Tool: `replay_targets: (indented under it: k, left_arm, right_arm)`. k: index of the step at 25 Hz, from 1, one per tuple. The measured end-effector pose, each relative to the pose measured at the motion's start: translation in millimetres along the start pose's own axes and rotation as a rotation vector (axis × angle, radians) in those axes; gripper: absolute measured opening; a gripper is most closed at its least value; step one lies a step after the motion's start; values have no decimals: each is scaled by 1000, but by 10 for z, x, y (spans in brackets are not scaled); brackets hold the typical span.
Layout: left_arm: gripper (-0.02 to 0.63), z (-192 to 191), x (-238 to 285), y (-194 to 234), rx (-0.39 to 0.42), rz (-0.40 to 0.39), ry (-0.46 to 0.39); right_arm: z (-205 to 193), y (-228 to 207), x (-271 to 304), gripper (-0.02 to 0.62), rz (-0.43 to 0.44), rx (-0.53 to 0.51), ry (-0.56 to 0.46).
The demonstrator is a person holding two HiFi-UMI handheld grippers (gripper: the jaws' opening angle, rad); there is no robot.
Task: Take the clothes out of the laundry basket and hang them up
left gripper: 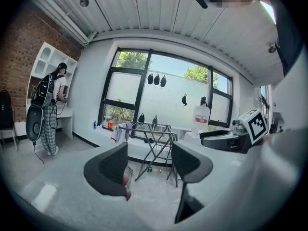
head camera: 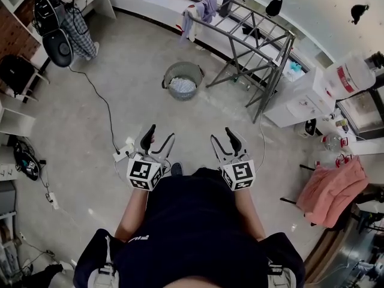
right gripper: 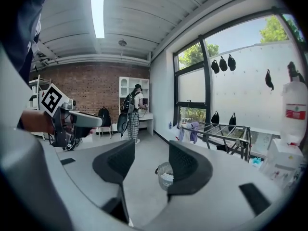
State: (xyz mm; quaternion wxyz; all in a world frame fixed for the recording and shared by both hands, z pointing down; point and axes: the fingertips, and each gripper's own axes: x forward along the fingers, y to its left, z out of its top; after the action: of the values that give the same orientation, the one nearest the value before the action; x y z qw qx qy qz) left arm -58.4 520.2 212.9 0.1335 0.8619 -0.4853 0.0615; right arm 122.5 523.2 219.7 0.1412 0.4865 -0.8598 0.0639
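Note:
The grey mesh laundry basket (head camera: 182, 81) stands on the floor ahead of me with pale clothes inside; it also shows between the jaws of the right gripper view (right gripper: 166, 174). Behind it is a metal drying rack (head camera: 252, 32) by the window, with a purple and a white garment (head camera: 201, 11) draped over its far end. My left gripper (head camera: 157, 140) and right gripper (head camera: 225, 140) are held side by side at waist height, well short of the basket. Both are open with nothing between their jaws. The rack (left gripper: 154, 131) fills the gap in the left gripper view.
A person with a backpack (head camera: 66, 17) stands at a desk at far left. A black cable (head camera: 99, 95) runs across the floor to a power strip (head camera: 123, 155). A white cabinet (head camera: 300, 101) is right of the rack; pink cloth (head camera: 333, 191) hangs on a chair at right.

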Motion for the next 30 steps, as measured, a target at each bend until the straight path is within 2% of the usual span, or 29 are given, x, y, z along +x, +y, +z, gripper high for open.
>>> replay_targets:
  k: [8,18,23,27,30]
  left_arm:
    - [278,-137,18,263,-22,-20,10]
    - [278,-116,374,633,-36,22,33]
    - [278,-146,895,910,-54,55,63]
    - [278,-120,1522,1207,-53,76,74]
    - [278,-74,1984,1457,-68,87,87]
  right_arm:
    - [-56,133,128,222,-19,-9,28]
    - [-96,-136,696,222,-1,25,39]
    - [-208,-509,1250,222,40,40,76]
    - [-174,-864,1879,222,92,-24,101]
    - [-209,-1090,2396,222,146,-15,136]
